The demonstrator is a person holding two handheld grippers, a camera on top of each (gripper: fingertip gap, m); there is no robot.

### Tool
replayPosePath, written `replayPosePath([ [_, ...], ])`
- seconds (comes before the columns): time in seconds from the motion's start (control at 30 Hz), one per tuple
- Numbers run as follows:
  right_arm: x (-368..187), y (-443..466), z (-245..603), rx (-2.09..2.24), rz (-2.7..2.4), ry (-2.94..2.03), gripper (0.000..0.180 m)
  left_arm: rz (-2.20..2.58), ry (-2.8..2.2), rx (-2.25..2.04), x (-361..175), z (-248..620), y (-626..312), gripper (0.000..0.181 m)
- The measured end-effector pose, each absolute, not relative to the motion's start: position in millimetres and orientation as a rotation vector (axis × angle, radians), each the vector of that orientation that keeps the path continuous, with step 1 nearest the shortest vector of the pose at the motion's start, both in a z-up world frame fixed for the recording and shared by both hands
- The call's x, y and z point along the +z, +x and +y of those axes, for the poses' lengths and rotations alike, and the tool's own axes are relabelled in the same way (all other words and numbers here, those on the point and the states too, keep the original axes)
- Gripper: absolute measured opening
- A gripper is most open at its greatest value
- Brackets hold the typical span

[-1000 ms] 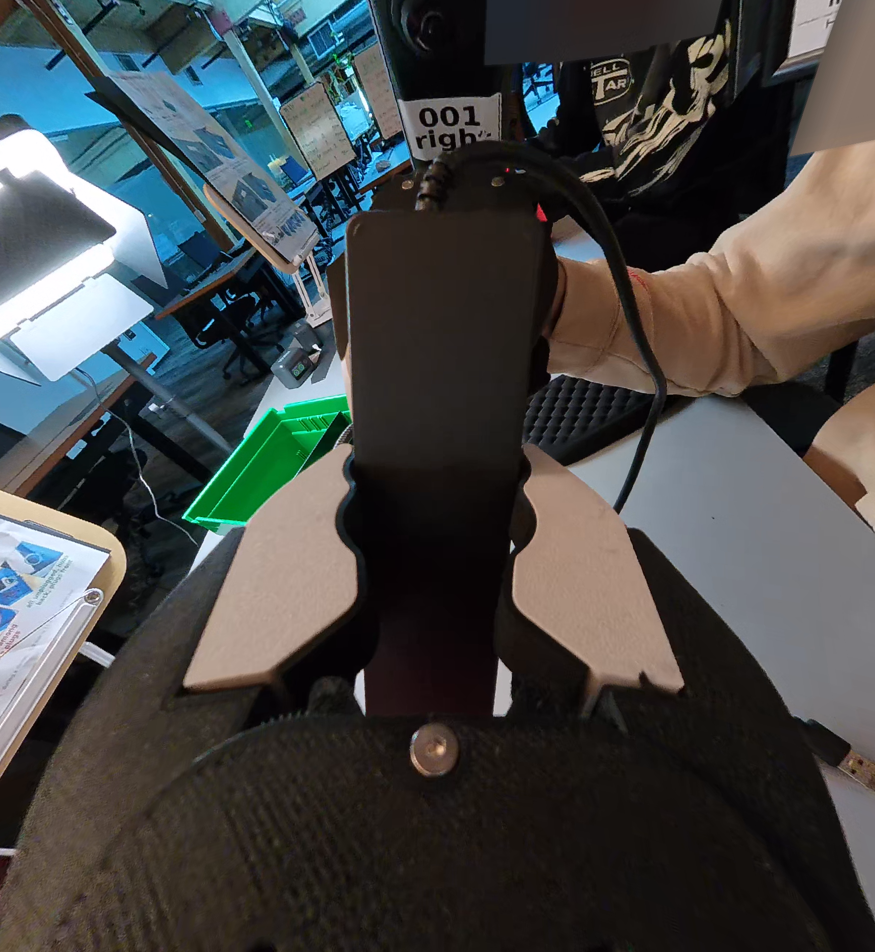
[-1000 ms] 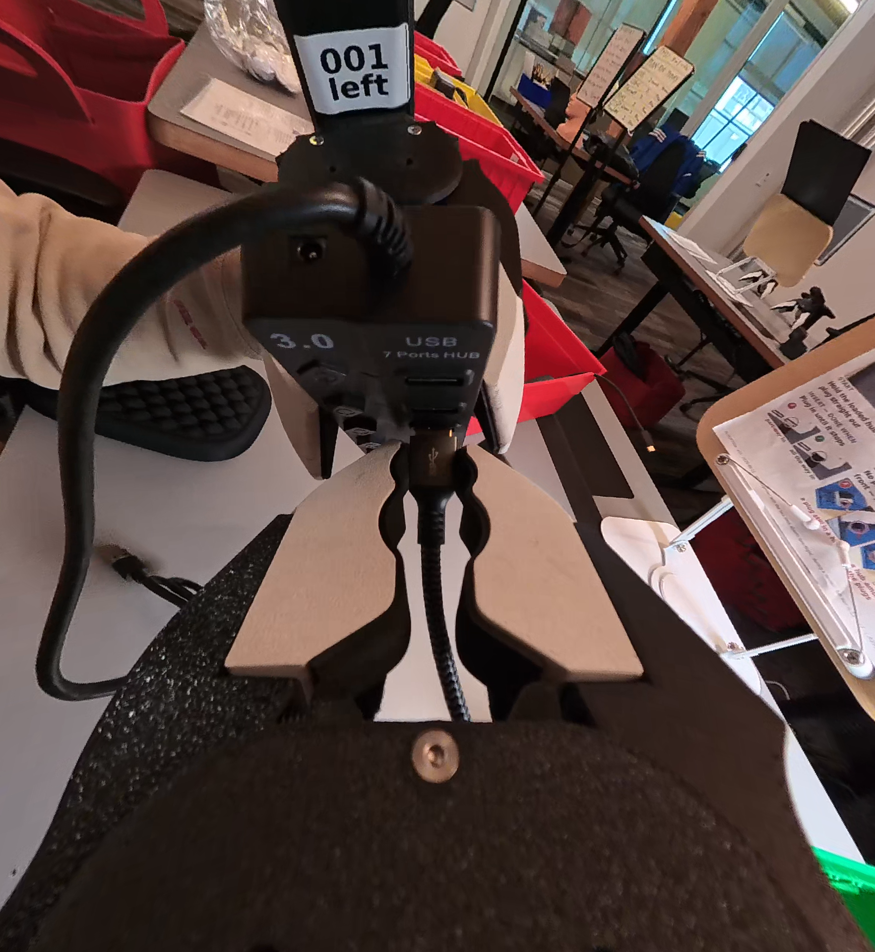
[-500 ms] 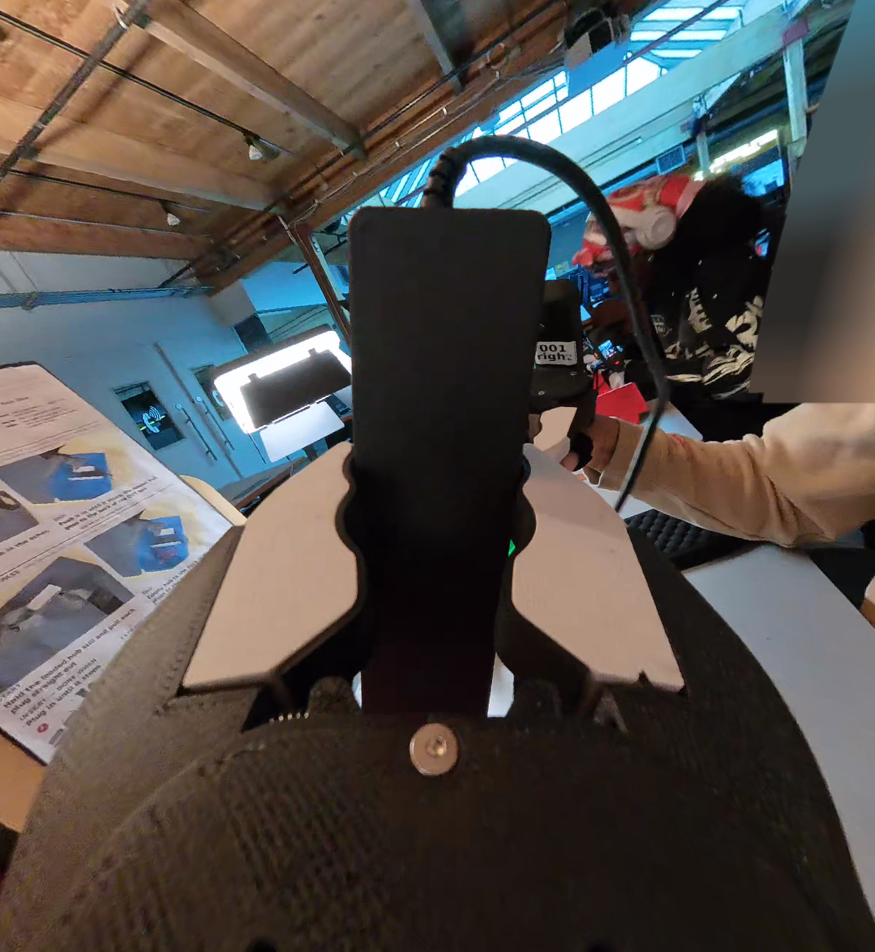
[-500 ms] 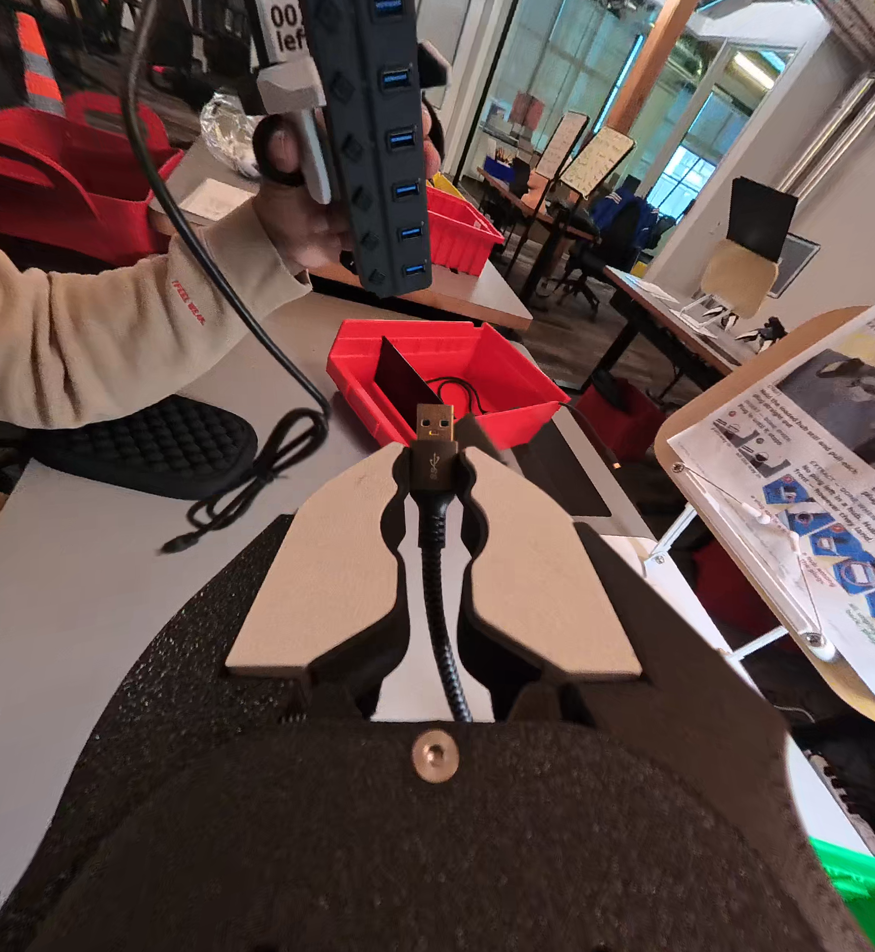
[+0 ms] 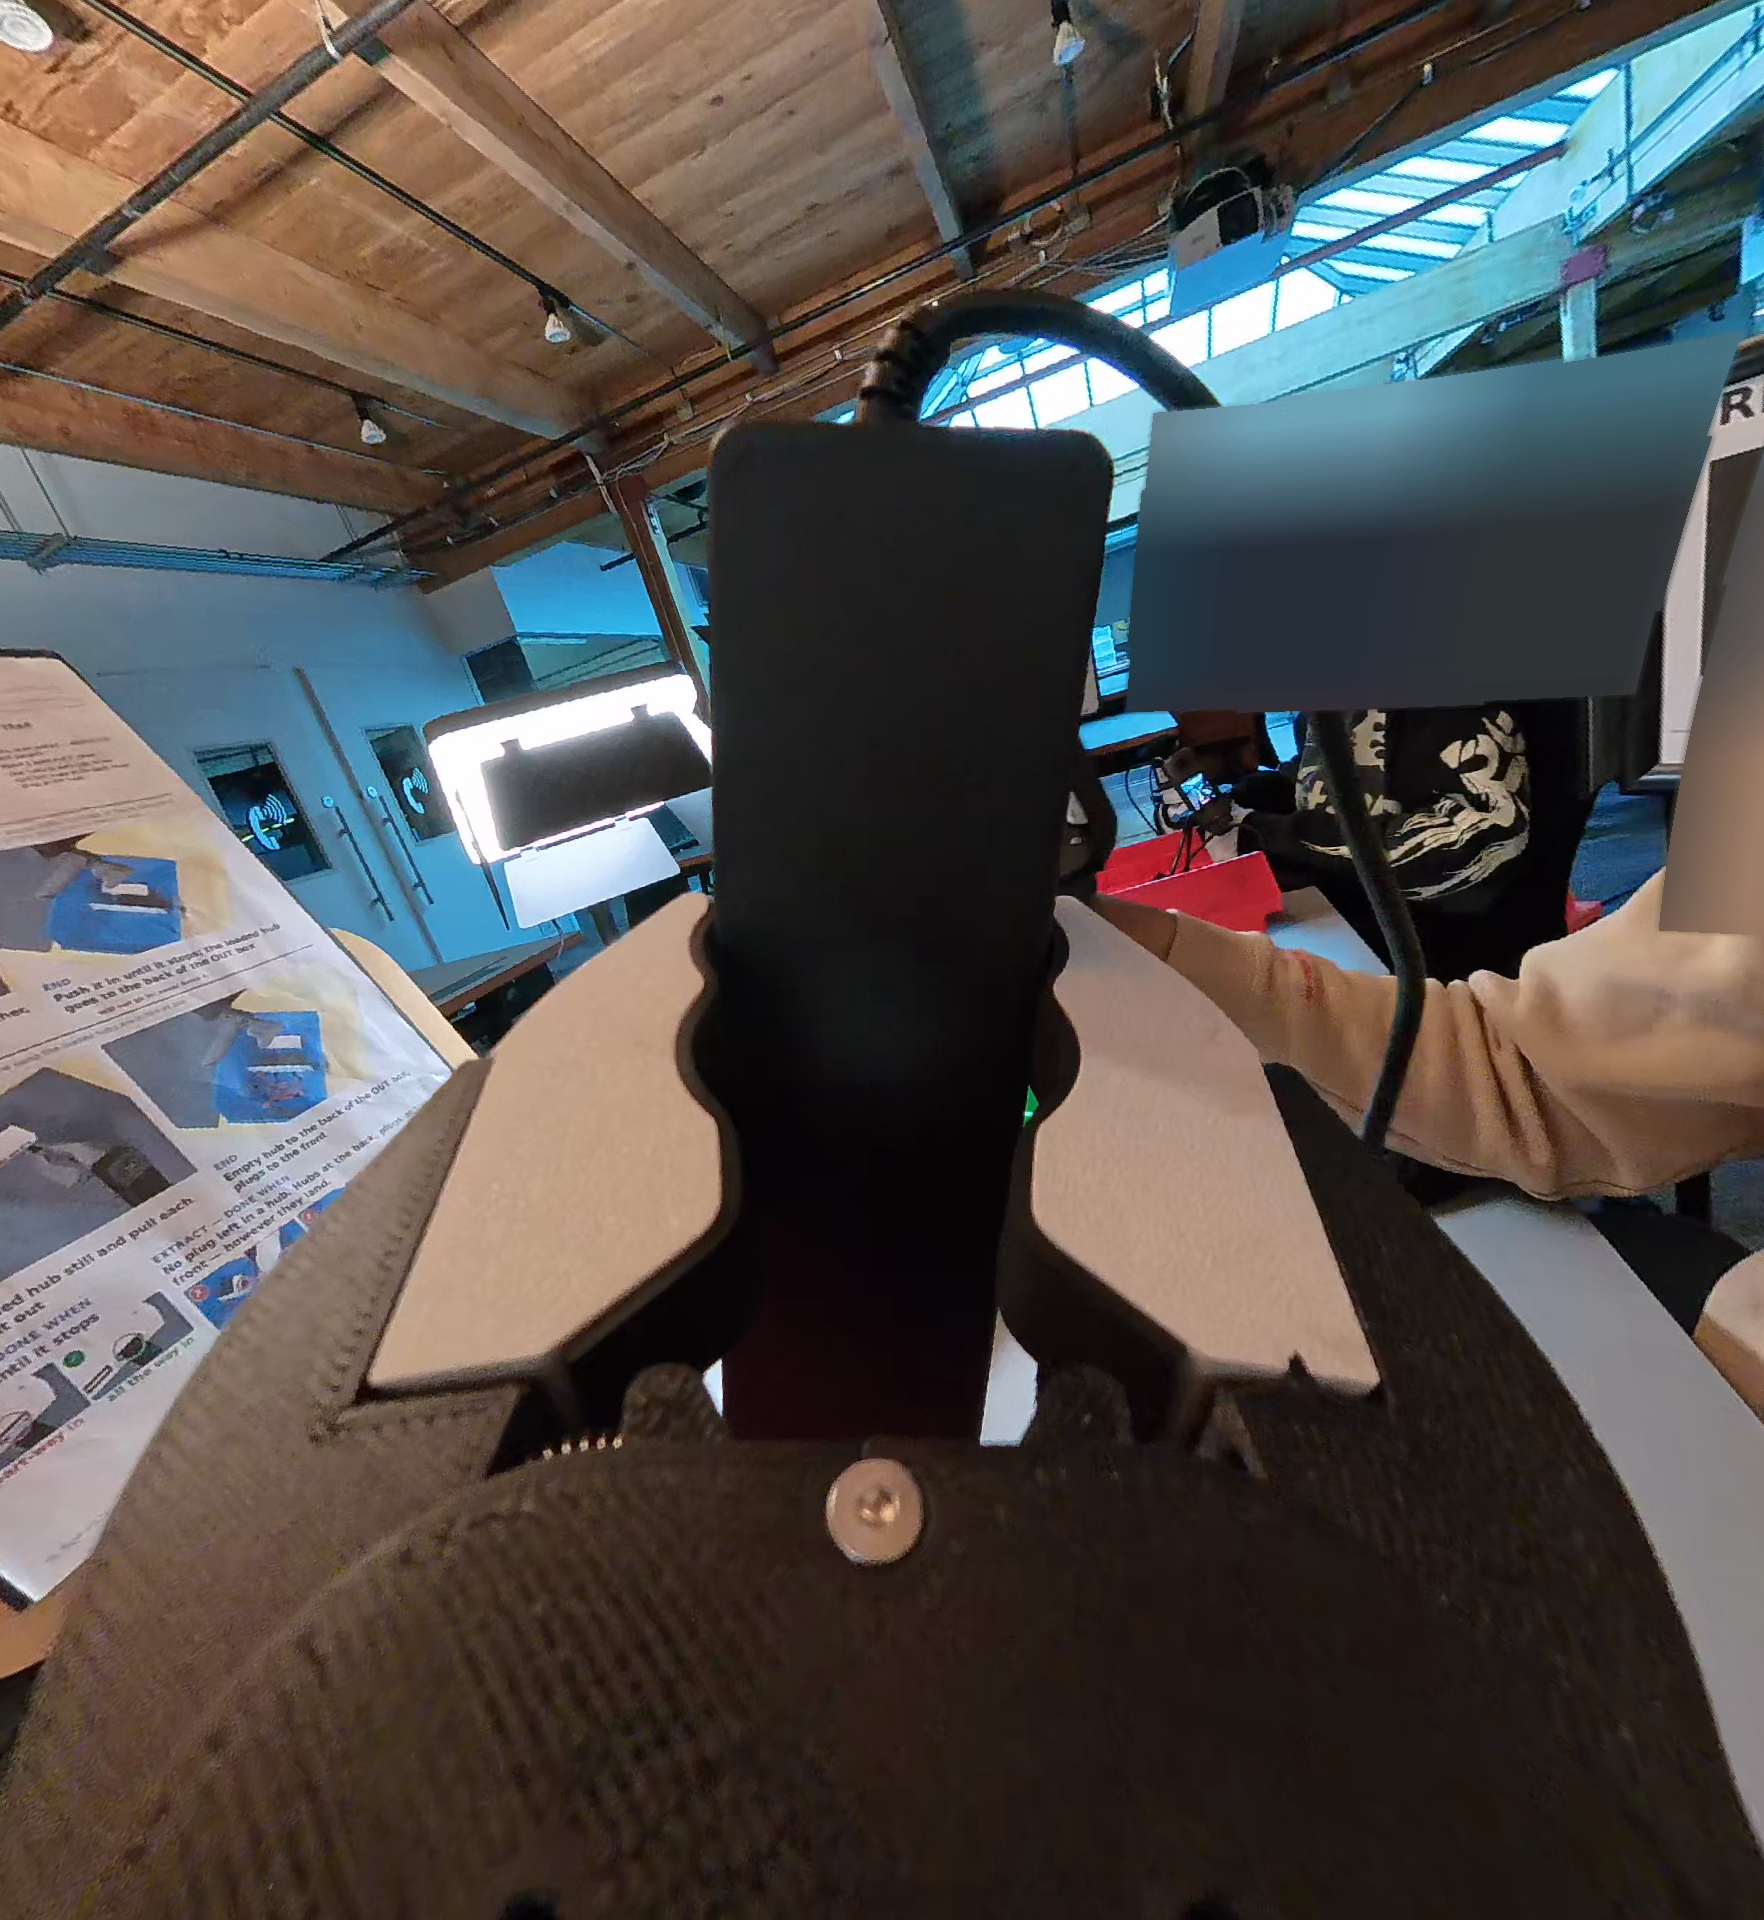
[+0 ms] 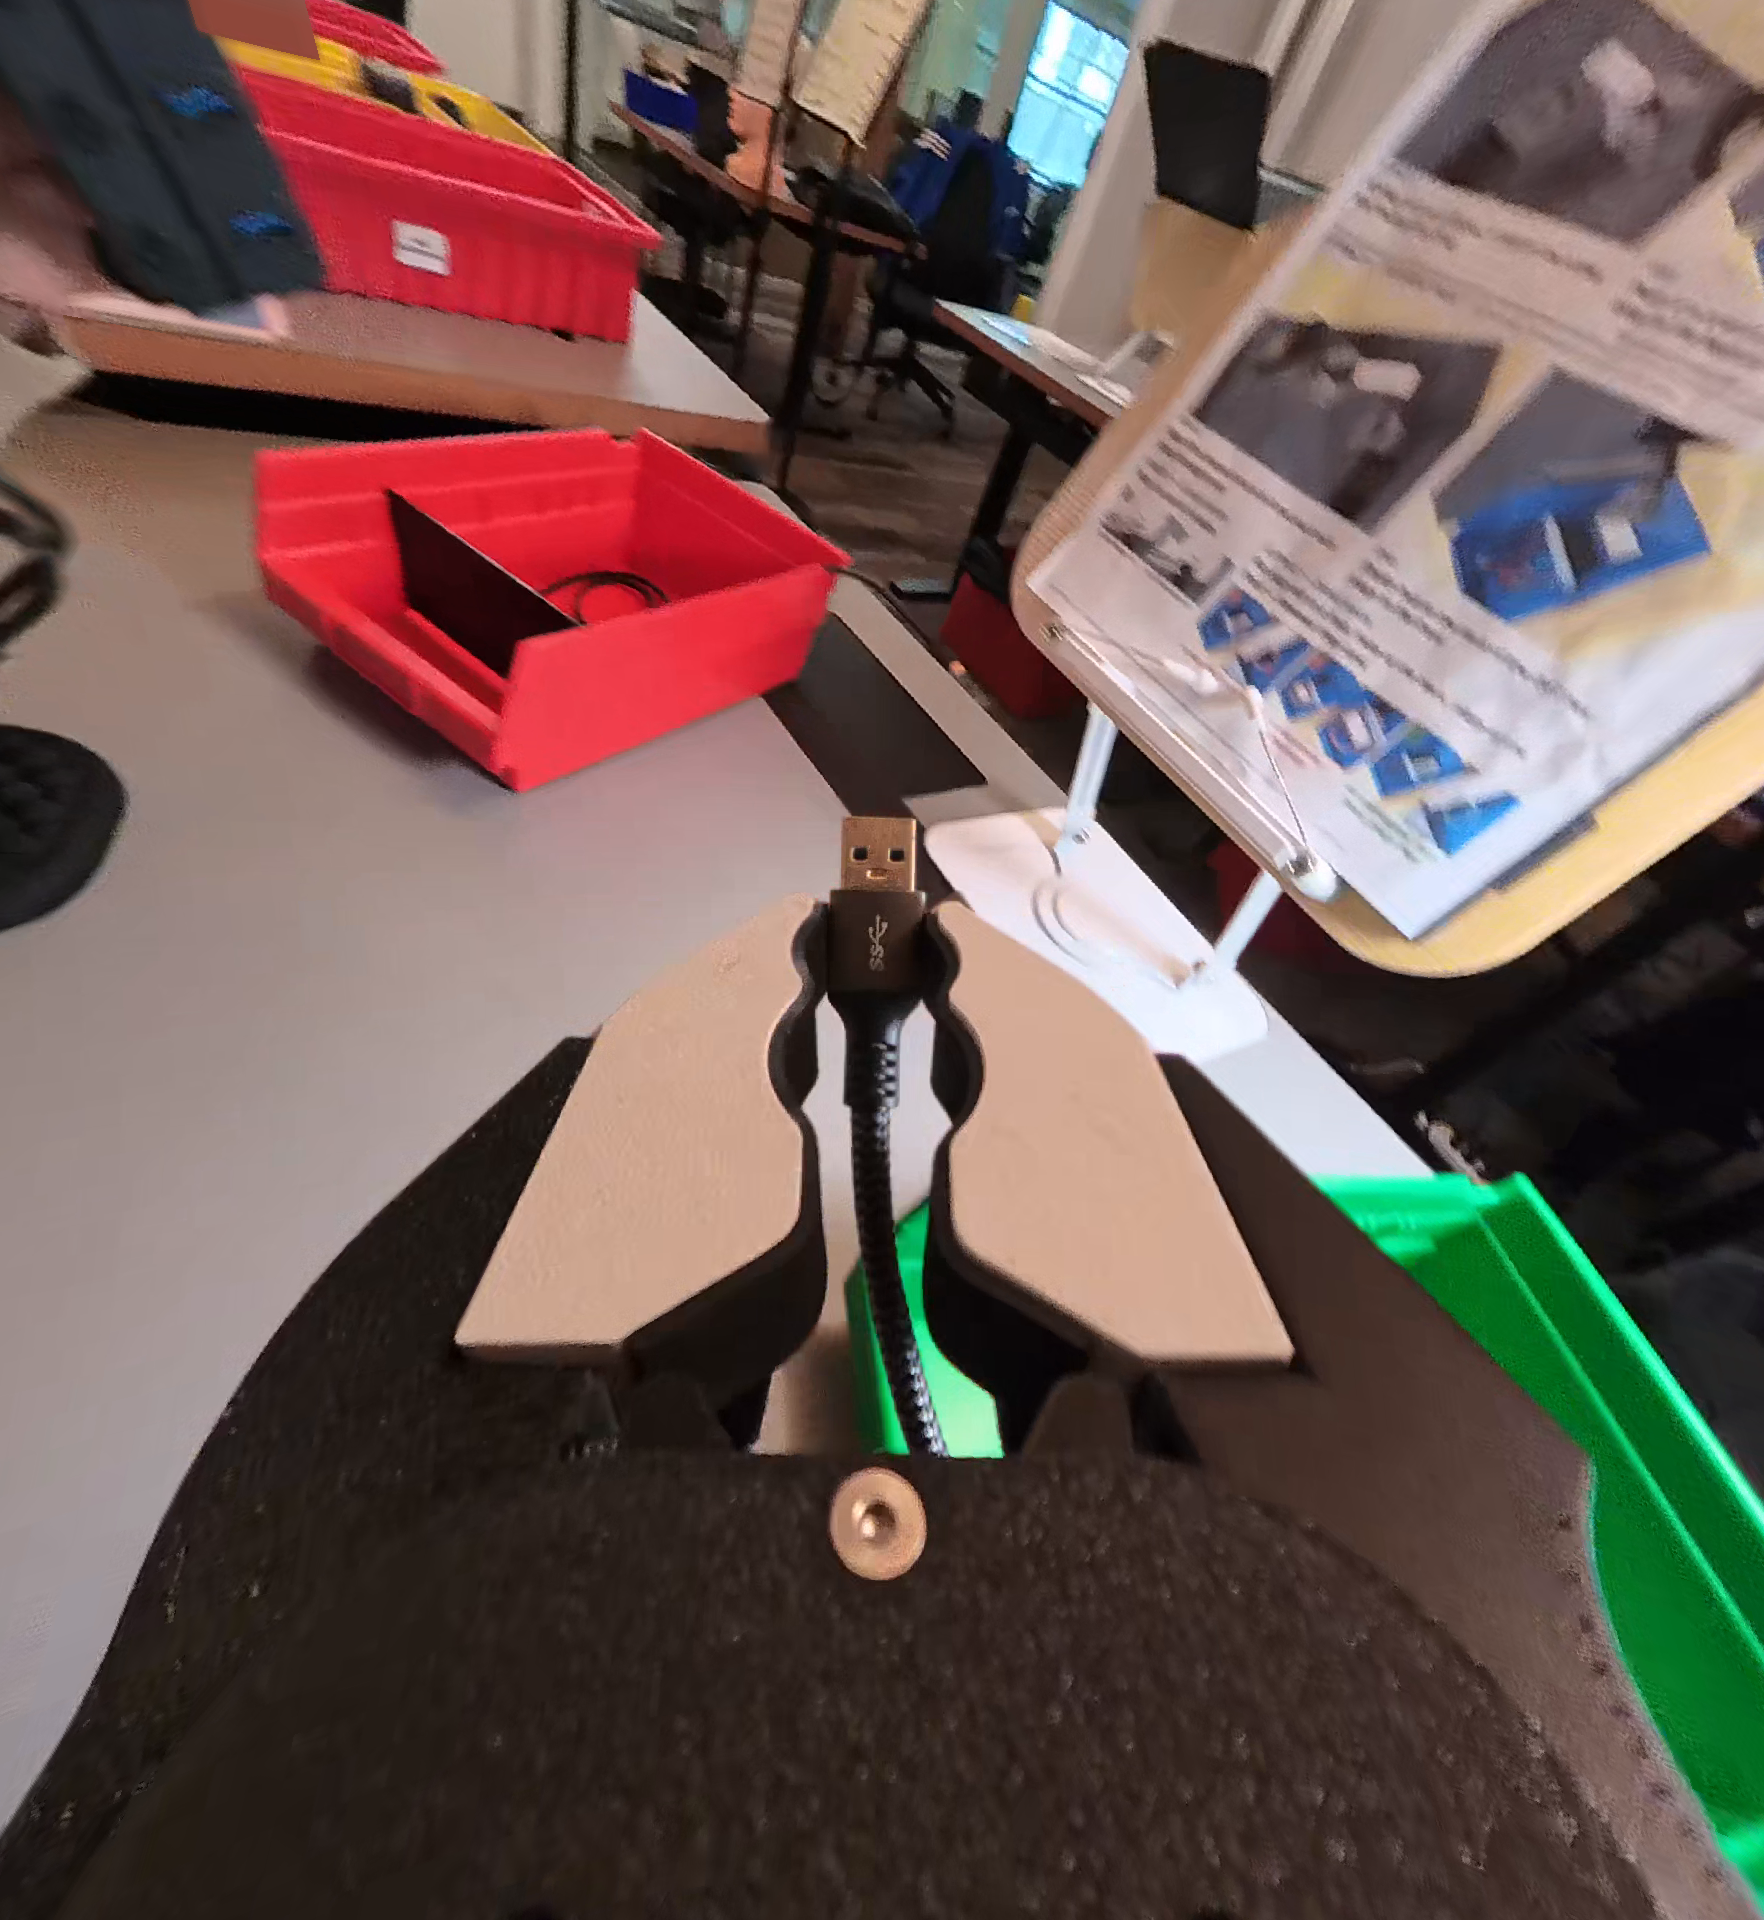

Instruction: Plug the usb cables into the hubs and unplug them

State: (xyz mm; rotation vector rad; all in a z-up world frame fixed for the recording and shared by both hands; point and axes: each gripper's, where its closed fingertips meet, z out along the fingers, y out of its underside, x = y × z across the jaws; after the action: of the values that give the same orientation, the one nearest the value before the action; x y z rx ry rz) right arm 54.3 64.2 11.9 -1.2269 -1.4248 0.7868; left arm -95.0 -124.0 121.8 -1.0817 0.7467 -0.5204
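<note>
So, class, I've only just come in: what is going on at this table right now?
A person is working with a gripper in each hand. The left gripper is clamped on a black USB hub, held up in the air with its own cord hanging down. The right gripper grips a braided USB cable by its plug, which is free of the hub and points out over the grey table. A red bin and a green bin sit nearby.
</note>
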Motion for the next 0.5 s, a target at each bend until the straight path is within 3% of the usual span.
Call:
replayPosePath([
  [0.5,-109.9,98.4,182.1,0.536,-1.264,-1.815,0.020,0.803,-1.138,-0.535,104.8,-109.3,-75.4,0.057],
])
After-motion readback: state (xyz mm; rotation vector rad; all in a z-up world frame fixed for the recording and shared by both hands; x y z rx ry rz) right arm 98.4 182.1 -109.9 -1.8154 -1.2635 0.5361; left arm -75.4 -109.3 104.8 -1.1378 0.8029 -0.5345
